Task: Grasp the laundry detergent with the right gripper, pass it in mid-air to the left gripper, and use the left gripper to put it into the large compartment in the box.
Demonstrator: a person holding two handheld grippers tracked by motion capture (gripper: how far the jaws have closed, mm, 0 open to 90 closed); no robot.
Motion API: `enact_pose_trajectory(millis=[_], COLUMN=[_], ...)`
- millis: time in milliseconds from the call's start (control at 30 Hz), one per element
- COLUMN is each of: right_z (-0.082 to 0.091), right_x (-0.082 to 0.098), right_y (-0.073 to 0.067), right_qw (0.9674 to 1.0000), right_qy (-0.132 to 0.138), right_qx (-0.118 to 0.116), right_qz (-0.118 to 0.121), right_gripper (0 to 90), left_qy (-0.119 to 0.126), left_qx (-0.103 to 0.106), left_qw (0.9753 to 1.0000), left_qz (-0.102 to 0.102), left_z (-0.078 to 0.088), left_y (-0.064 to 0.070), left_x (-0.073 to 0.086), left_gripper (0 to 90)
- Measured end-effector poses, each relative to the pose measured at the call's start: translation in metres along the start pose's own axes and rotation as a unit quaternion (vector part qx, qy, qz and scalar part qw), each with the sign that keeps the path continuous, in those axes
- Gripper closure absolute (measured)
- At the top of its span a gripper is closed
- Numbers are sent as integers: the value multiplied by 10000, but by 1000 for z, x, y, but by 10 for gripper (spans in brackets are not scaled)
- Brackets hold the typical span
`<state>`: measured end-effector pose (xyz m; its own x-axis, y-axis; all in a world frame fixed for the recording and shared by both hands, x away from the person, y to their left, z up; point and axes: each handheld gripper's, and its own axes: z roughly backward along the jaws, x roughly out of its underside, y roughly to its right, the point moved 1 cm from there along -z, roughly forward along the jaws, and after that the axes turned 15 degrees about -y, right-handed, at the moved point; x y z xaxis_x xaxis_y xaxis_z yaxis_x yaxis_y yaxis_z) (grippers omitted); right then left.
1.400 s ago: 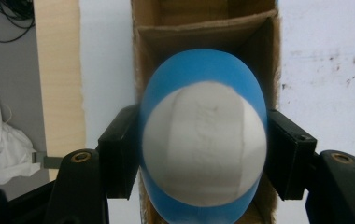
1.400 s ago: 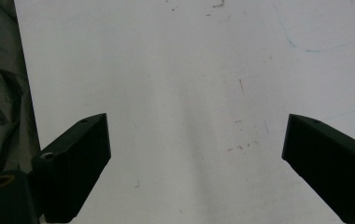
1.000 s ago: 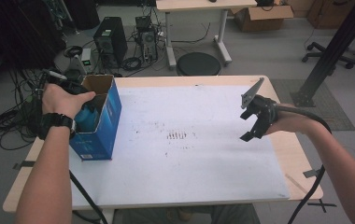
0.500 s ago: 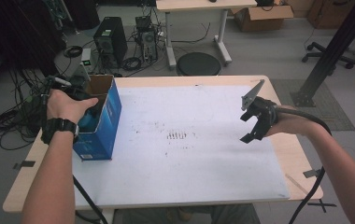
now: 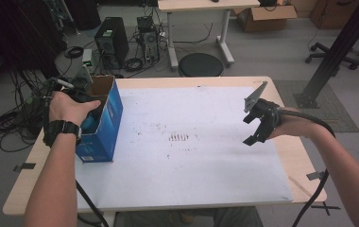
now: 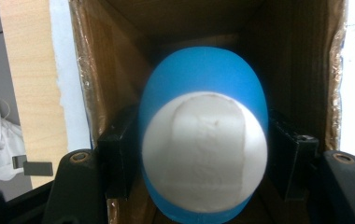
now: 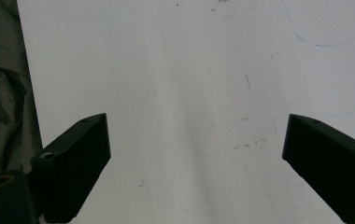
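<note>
**Blue object gripped inside box**

Since the earlier frame, little has shifted. Blue object (image 6: 202, 154) sits inside the blue box (image 5: 103, 127), far left, clamped by the left gripper (image 6: 202, 163). Right gripper (image 5: 258, 124) hangs open, empty. Next move: probably a straight lift, clear of the walls.

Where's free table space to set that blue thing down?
The white sheet is bare between the blue box and the right hand-held gripper, apart from small marks at its centre. Crowded: the left edge, around the box.

The blue object's (image 6: 202, 140) lower end is cut off at 6 o'clock; in the high view it is mostly hidden by the left hand (image 5: 71, 108) and the cardboard box (image 5: 106, 124).
</note>
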<state>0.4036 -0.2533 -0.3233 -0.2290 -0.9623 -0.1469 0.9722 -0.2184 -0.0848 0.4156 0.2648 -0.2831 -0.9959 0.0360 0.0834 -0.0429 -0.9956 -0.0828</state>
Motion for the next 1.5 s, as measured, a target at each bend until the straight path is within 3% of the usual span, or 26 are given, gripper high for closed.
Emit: enact_pose_trajectory(millis=[400,867,1133,1333,1500], right_z=[1,6,10,14,16], right_x=[2,2,1,-2,-4], right_y=[0,-1,0,1,1], right_qw=[10000,10000,10000,9999,9999], right_qy=[-33,6,66,124,149], right_qx=[-12,4,13,37,35], right_qz=[-8,6,-5,-31,-29], right_gripper=[78,78,78,77,76], left_qy=[-50,54,243,428,511], left_qx=[17,-80,-170,-180,-92], left_qw=[10000,9999,9982,9938,9890], left_qz=[-71,-124,-522,-1009,-1382], left_z=[4,28,57,76,80], left_y=[2,3,18,42,65], left_x=[0,6,13,16,14], left_gripper=[329,244,197,174,151])
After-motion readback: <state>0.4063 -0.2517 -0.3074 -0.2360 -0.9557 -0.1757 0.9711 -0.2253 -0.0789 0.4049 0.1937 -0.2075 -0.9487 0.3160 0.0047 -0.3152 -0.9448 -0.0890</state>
